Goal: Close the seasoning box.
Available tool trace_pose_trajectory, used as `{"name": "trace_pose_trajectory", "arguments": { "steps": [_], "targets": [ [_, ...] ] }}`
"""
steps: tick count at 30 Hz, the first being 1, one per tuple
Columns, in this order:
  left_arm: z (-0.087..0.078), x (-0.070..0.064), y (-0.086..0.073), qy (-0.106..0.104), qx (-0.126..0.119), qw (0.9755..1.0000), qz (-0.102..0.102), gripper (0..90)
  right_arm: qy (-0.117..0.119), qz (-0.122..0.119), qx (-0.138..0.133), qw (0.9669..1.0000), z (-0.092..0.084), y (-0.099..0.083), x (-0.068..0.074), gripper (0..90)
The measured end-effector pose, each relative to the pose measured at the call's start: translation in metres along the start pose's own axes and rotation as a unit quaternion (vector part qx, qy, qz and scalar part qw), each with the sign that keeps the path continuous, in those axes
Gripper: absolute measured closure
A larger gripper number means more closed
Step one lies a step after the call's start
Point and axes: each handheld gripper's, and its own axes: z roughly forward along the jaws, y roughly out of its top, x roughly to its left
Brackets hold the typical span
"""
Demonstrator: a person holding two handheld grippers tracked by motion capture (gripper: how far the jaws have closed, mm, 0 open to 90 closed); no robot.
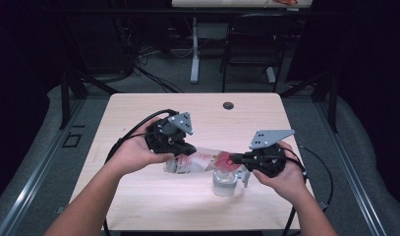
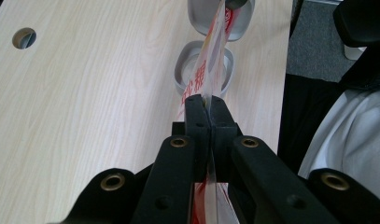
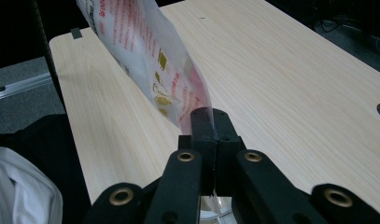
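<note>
The printed plastic pouch (image 1: 200, 161) hangs stretched between my tools above the desk (image 1: 138, 108) and an open container (image 1: 224, 183); it looks thin, light and slippery. My left tool (image 2: 206, 103) and right tool (image 3: 210, 116) are each clamped on an end edge, where the doubled film should grip best

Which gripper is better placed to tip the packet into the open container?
Probably the right gripper: shut on the packet end directly above the container. The left gripper clamps the far end.
</note>
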Motion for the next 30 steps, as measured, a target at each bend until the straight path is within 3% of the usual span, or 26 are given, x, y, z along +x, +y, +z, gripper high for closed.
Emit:
{"name": "trace_pose_trajectory", "arguments": {
  "steps": [30],
  "targets": [
    [-0.0044,-0.0015,0.0077,0.001,-0.004,1.0000,0.008,89.5,-0.002,0.011,-0.017,0.9998,0.0006,-0.0042,-0.0026,90.0]
  ]
}}
